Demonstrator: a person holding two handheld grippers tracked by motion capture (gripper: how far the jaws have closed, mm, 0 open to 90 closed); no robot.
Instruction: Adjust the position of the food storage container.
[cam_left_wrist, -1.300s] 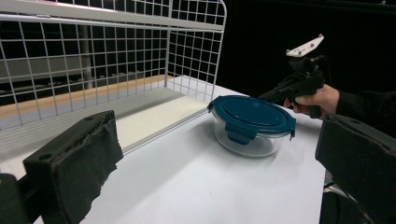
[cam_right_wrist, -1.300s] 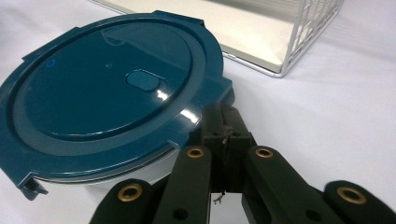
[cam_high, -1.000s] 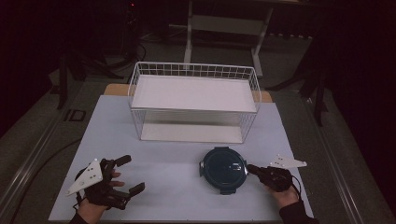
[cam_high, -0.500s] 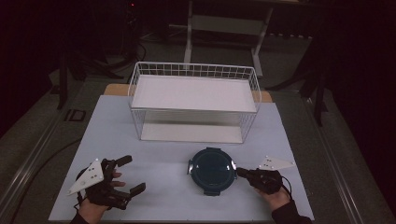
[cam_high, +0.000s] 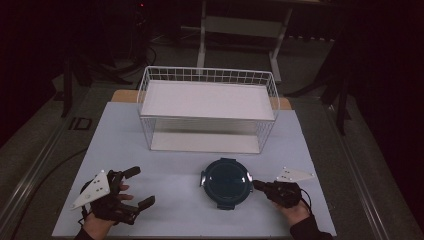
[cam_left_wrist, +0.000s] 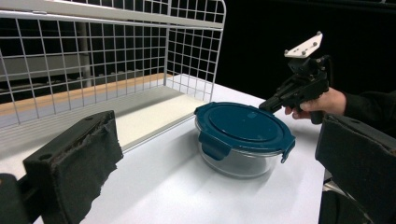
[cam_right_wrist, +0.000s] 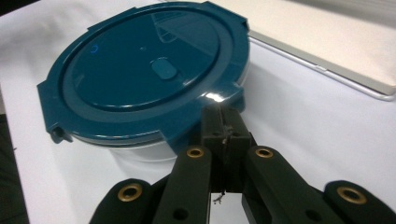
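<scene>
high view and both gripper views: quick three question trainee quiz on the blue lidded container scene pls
1. True or false: the round glass container with the dark blue clip lid sits inside the white wire basket.
2. Which hand-held gripper has its jaws shut, tips at a lid clip? A) left B) right
3. Fill in: the container's lid is ____ (on/off).

Key
1. False: it stands on the white table, in front of the basket.
2. B: the right hand-held gripper is shut with its tips at a clip; the pictures don't settle whether they touch. The left hand-held gripper is open, apart from the container.
3. On.
</scene>
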